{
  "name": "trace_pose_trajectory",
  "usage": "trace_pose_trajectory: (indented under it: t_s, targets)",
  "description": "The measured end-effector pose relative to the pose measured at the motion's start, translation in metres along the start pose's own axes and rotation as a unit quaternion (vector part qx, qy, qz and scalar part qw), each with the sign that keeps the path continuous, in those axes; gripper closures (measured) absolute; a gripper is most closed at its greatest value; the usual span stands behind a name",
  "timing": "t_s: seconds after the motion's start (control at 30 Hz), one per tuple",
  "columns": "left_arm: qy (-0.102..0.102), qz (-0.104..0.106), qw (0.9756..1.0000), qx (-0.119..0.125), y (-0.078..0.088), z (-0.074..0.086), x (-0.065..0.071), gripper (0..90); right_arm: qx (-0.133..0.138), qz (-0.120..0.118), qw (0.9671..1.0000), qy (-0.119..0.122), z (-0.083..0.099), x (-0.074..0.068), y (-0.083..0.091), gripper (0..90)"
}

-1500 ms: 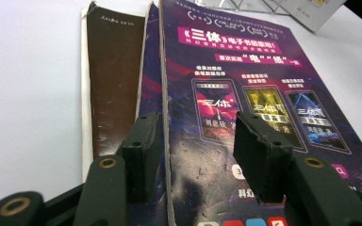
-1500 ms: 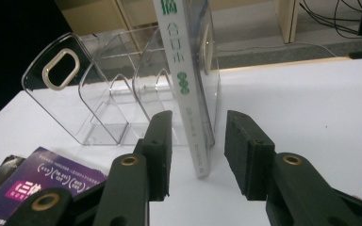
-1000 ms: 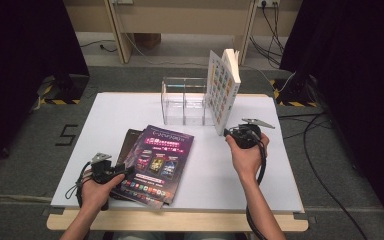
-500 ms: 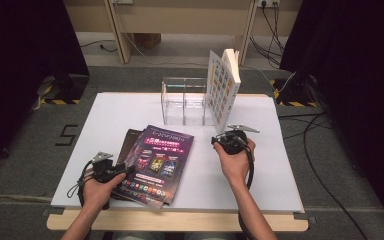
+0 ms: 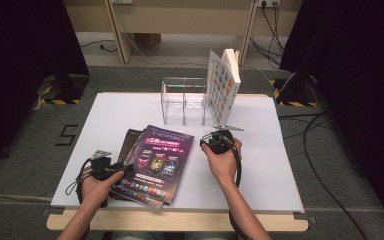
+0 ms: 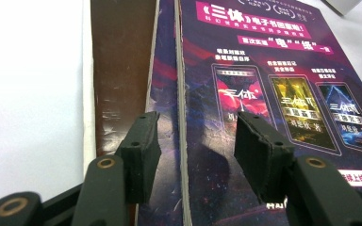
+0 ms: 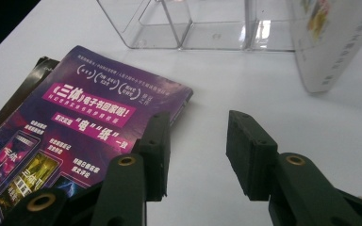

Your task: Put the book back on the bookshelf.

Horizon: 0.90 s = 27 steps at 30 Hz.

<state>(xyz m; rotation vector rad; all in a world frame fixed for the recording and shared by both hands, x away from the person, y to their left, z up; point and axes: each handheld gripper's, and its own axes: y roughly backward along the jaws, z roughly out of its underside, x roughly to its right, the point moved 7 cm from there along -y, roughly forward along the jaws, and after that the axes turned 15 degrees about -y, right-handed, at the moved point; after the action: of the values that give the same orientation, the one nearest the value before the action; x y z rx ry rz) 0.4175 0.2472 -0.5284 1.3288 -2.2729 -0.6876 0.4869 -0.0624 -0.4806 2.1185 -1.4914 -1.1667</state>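
A purple book (image 5: 157, 159) lies flat on top of a dark brown book (image 5: 130, 142) at the front left of the white table (image 5: 275, 165). My left gripper (image 5: 121, 169) rests at the stack's left edge. Its jaws stand open over the purple book's (image 6: 264, 70) spine edge, with the brown book (image 6: 118, 70) beside it and the left gripper (image 6: 195, 141) pressing nothing. My right gripper (image 5: 210, 141) hovers open just right of the purple book. In the right gripper view that gripper (image 7: 200, 136) has bare table between its jaws and the purple book's (image 7: 99, 108) corner by one jaw.
A clear acrylic rack (image 5: 185, 100) with several compartments stands at the back centre of the table. A white book (image 5: 223, 82) stands upright in its right end, seen close as the white book (image 7: 334, 42) beside the rack (image 7: 193, 23). Cables trail from both grippers.
My right gripper has moved left and down, away from the standing white book to the right edge of the purple book. The left gripper has stayed put.
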Motion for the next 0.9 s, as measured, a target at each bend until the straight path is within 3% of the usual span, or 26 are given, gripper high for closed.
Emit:
trace_pose_trajectory:
  t_s: [0.13,0.3,0.57,0.9]
  targets:
    - [-0.004,0.003,0.9999,0.011,0.002,-0.006,0.003,49.6,-0.011,0.0,0.9999,0.005,0.004,-0.006,-0.008,61.1]
    - [-0.015,0.012,0.9998,-0.007,-0.006,-0.007,0.006,49.2,-0.026,0.001,0.9996,0.01,0.01,-0.013,-0.019,60.8]
    - [-0.005,0.02,0.9997,-0.015,-0.012,-0.007,0.005,48.8,-0.05,-0.001,0.9987,0.002,0.019,-0.018,-0.033,59.8]
    - [-0.008,0.019,0.9997,-0.015,-0.013,-0.007,0.007,48.3,-0.065,-0.005,0.9979,0.002,0.025,-0.029,-0.046,59.5]
